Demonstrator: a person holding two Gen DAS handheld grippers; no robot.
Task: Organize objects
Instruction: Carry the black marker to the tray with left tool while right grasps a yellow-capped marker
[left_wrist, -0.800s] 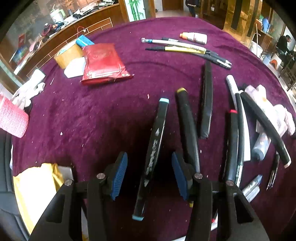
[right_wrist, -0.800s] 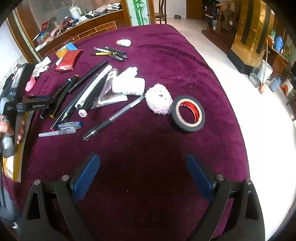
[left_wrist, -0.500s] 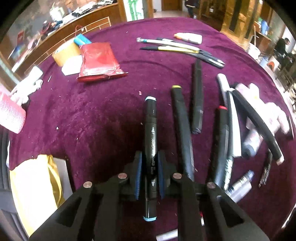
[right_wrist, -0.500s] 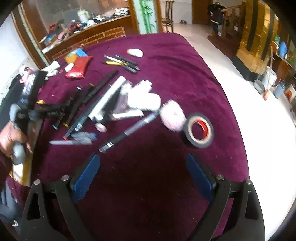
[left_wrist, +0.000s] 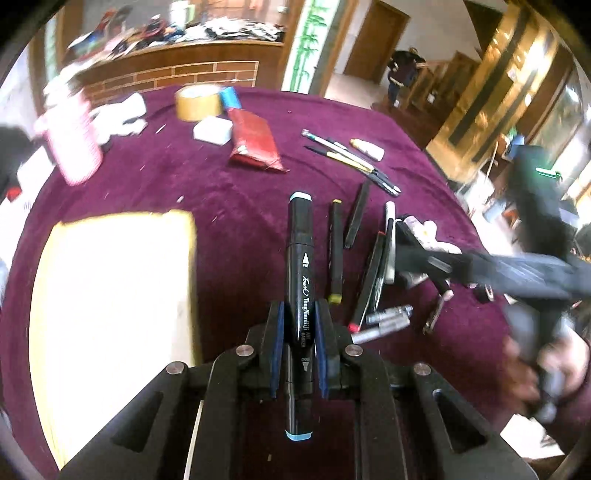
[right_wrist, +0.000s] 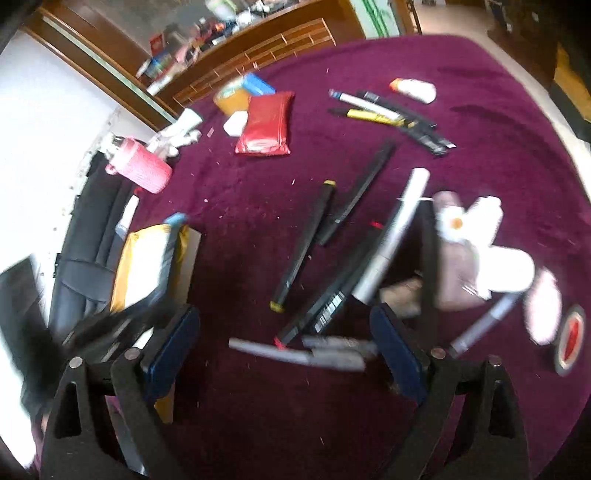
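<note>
My left gripper (left_wrist: 299, 332) is shut on a black marker with light-blue caps (left_wrist: 301, 258), held off the purple cloth (left_wrist: 240, 206) and pointing forward. A yellow box (left_wrist: 110, 295) lies just to its left. In the right wrist view that marker's blue cap (right_wrist: 175, 218) shows over the yellow box (right_wrist: 147, 266). My right gripper (right_wrist: 284, 347) is open and hangs over the pile of pens. Blurred grey pens (right_wrist: 295, 354) lie between its pads, and a yellow-capped black marker (right_wrist: 303, 247) lies just beyond. Nothing is held in it.
A red pouch (left_wrist: 255, 142), a brown tape roll (left_wrist: 197, 101) and a pink cup (left_wrist: 72, 147) sit at the far left. Thin pens (left_wrist: 351, 155) lie far off. White tubes (right_wrist: 491, 236), a fluffy ball (right_wrist: 543, 302) and a black tape roll (right_wrist: 570, 338) crowd the right.
My left gripper shut on the blue-capped marker, lifted it and swung left beside the yellow box. My right gripper, still open, moved left over the pen pile.
</note>
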